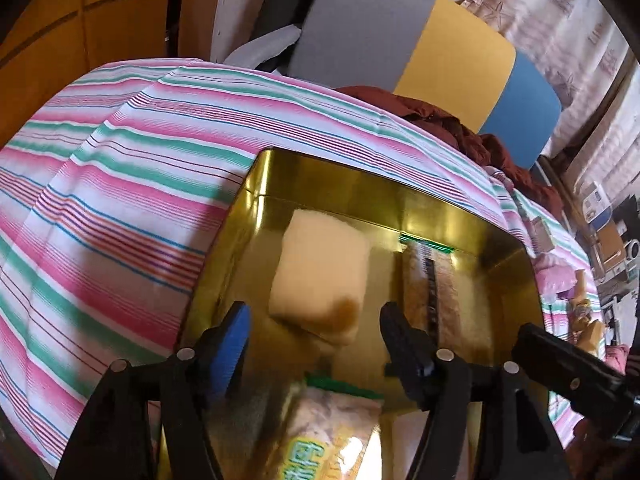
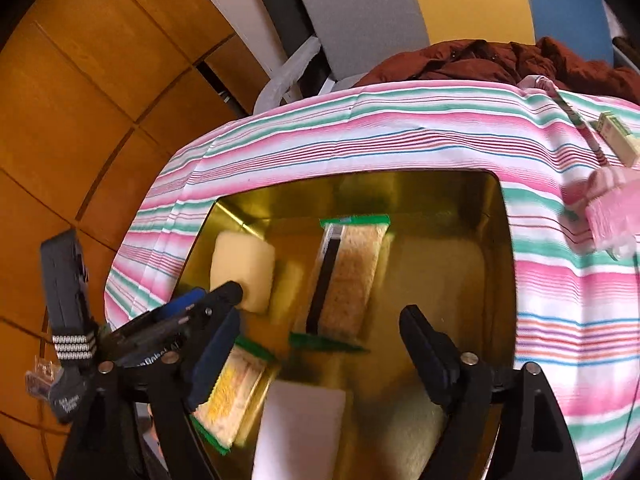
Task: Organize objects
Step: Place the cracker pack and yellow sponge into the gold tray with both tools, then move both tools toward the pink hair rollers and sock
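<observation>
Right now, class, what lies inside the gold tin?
Inside the gold tin: a pale yellow sponge, two green-edged snack packets and a white pad. The tin's near part is hidden behind the open tongs.

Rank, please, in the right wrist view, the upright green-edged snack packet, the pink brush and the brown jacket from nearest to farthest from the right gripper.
From the right gripper:
1. Upright green-edged snack packet, inside the gold tin, just ahead of the fingers.
2. Pink brush, on the striped cloth, off to the right.
3. Brown jacket, beyond the table's far edge.
</observation>
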